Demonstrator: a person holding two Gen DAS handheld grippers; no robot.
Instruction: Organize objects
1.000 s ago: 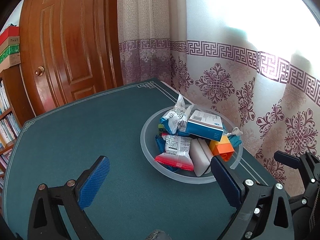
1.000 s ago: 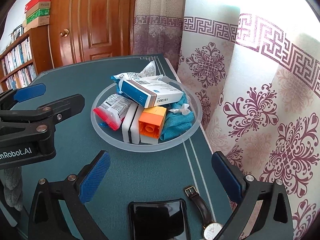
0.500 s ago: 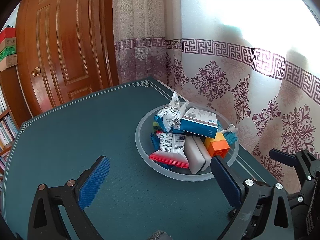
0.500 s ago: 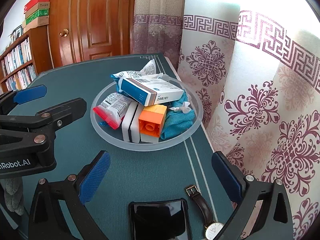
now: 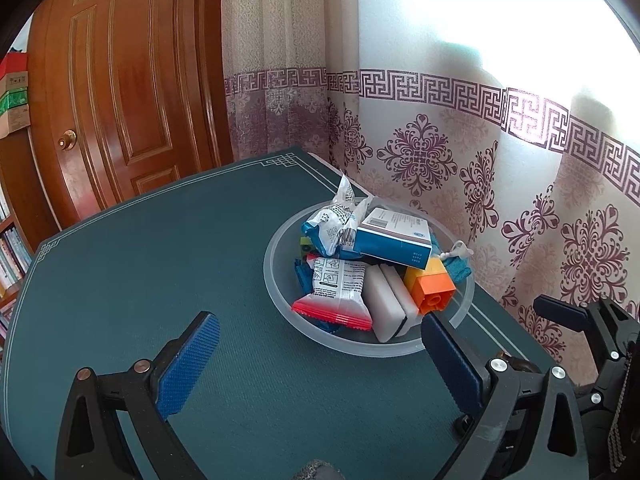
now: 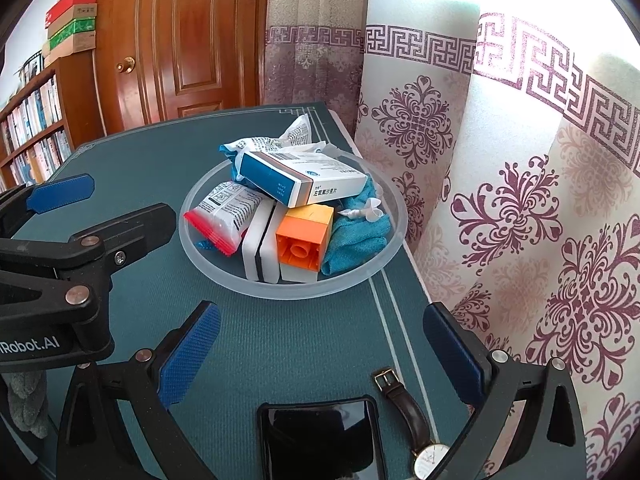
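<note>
Blue-padded and spread wide apart, your right gripper (image 6: pixel 320 360) hangs empty over the green table mat (image 6: pixel 280 340), with a black phone (image 6: pixel 320 440) and a brown-strapped watch (image 6: pixel 412 416) lying just under it, and your left gripper (image 5: pixel 320 364) is likewise wide apart and holding nothing. Just ahead of both sits the clear bowl (image 6: pixel 224 276), near the table's curtain-side edge, piled with a red-edged packet (image 6: pixel 224 216), a white block (image 6: pixel 260 244), an orange brick (image 6: pixel 304 236) and a teal cloth (image 6: pixel 356 236). On top of the pile rests a blue-and-white box (image 6: pixel 300 180) with a crumpled wrapper (image 6: pixel 276 140) behind it, and beyond the table stand a patterned curtain (image 6: pixel 500 160) and a wooden door (image 6: pixel 180 40).
</note>
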